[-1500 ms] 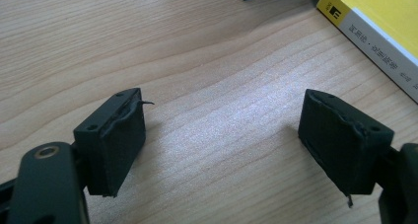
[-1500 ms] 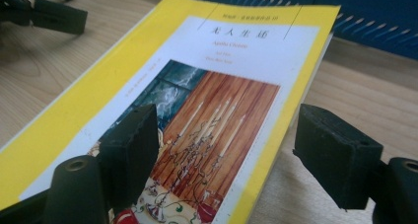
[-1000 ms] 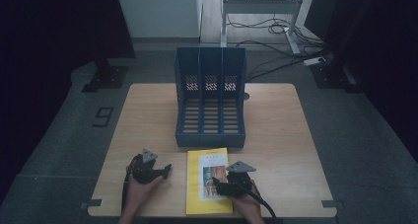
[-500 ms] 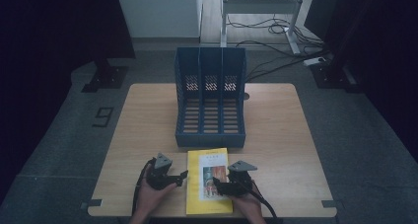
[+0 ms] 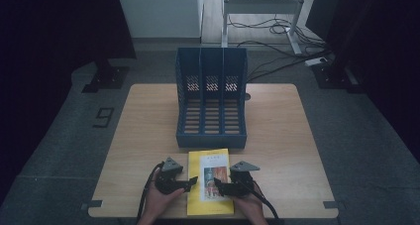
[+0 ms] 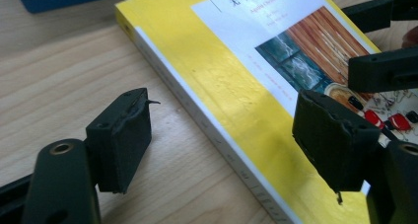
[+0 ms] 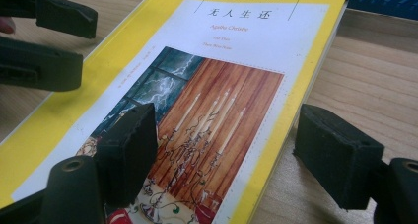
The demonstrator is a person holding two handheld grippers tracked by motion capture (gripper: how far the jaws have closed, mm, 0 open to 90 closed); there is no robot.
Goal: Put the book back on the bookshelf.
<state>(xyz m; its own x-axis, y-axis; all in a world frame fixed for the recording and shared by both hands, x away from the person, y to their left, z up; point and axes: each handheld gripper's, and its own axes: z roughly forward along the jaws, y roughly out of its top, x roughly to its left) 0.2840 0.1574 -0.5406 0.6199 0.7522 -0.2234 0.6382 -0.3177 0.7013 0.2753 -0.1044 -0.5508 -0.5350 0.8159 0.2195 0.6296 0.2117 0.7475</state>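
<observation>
Your left tongs (image 5: pixel 192 180) slid over to the yellow book's (image 5: pixel 210 205) spine edge — both pairs gaped wide, right tongs (image 5: pixel 216 184) straddling its other edge, probably to lift it.

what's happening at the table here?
A person holds tongs in each hand over a yellow book lying flat on the wooden table, just in front of a blue three-slot file rack. The left tongs sit open at the book's left edge, jaws straddling the spine. The right tongs are open too, jaws straddling the book's right edge. Nothing is gripped yet; the book has not been lifted.
</observation>
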